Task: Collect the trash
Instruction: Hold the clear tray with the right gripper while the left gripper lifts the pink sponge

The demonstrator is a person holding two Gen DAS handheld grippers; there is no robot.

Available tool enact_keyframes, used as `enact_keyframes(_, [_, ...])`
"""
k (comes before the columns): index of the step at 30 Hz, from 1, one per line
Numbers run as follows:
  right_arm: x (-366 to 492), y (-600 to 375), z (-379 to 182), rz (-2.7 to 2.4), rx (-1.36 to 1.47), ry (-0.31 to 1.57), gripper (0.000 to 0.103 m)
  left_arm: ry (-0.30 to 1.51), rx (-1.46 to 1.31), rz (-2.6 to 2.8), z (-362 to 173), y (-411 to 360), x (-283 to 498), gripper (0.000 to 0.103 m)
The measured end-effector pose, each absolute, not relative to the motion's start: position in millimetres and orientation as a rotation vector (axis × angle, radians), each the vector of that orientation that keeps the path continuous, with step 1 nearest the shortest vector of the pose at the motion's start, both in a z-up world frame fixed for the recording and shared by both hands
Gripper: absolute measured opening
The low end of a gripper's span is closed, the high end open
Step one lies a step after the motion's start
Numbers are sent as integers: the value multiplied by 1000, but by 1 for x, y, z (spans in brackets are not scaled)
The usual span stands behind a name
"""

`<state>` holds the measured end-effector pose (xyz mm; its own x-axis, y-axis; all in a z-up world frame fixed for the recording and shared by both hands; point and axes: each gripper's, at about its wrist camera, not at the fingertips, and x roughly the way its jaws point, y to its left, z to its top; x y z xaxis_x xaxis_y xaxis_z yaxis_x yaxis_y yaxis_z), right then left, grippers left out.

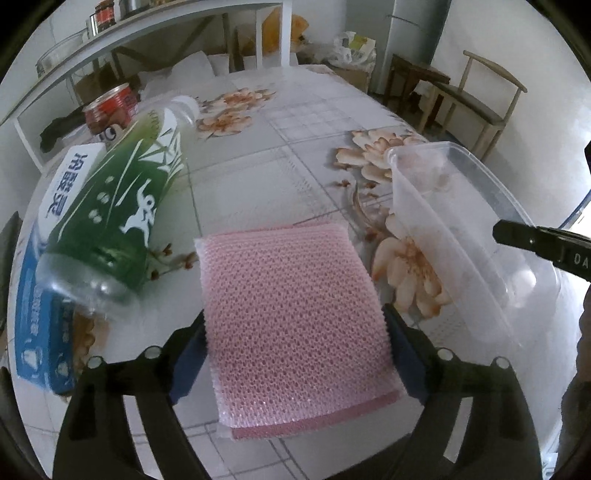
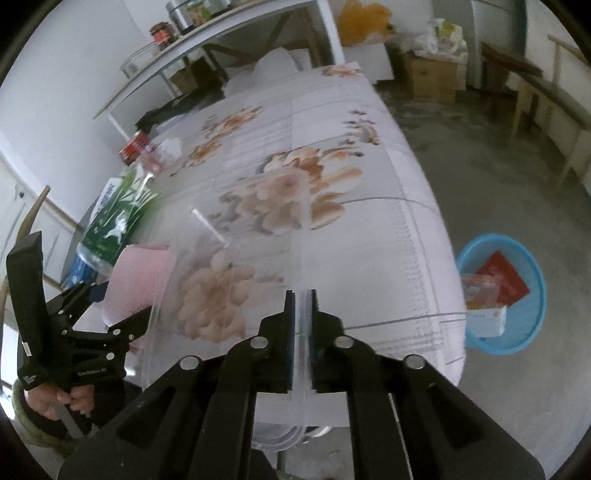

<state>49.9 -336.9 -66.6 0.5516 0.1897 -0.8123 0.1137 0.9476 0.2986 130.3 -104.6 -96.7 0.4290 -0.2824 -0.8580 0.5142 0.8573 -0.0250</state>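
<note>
My left gripper [image 1: 295, 332] is shut on a pink mesh sponge [image 1: 291, 325] and holds it just above the flowered table [image 1: 280, 155]. The sponge also shows in the right wrist view [image 2: 136, 280]. My right gripper [image 2: 303, 306] is shut on the rim of a clear plastic container [image 2: 236, 258], which is lifted over the table's near edge. The container also shows at the right in the left wrist view [image 1: 461, 221]. A green-labelled plastic bottle [image 1: 122, 206] lies tilted on a blue and white box [image 1: 44, 280] at the left.
A red can [image 1: 110, 107] stands behind the bottle. A blue basin [image 2: 506, 295] holding red and white packaging sits on the floor right of the table. A white shelf [image 1: 147, 33] with jars stands behind. Wooden chairs [image 1: 476, 96] stand at the far right.
</note>
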Motion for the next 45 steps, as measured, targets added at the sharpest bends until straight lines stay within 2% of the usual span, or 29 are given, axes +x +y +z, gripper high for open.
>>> enact_keyframes(2, [51, -334, -67, 46, 325, 993, 20, 1015, 251, -490, -95, -104, 130, 88])
enact_keyframes(4, [49, -333, -65, 40, 318, 986, 36, 1023, 237, -480, -94, -103, 132, 90])
enact_keyframes(14, [48, -338, -70, 12, 367, 994, 37, 1027, 252, -448, -99, -106, 133, 90])
enact_keyframes(20, [51, -338, -76, -8, 393, 1000, 23, 1013, 258, -437, -98, -106, 133, 85])
enact_keyframes(25, [50, -338, -77, -16, 396, 999, 5, 1006, 259, -430, -97, -106, 133, 83])
enact_keyframes(45, [51, -339, -71, -20, 393, 979, 3, 941, 293, -407, -86, -106, 127, 82])
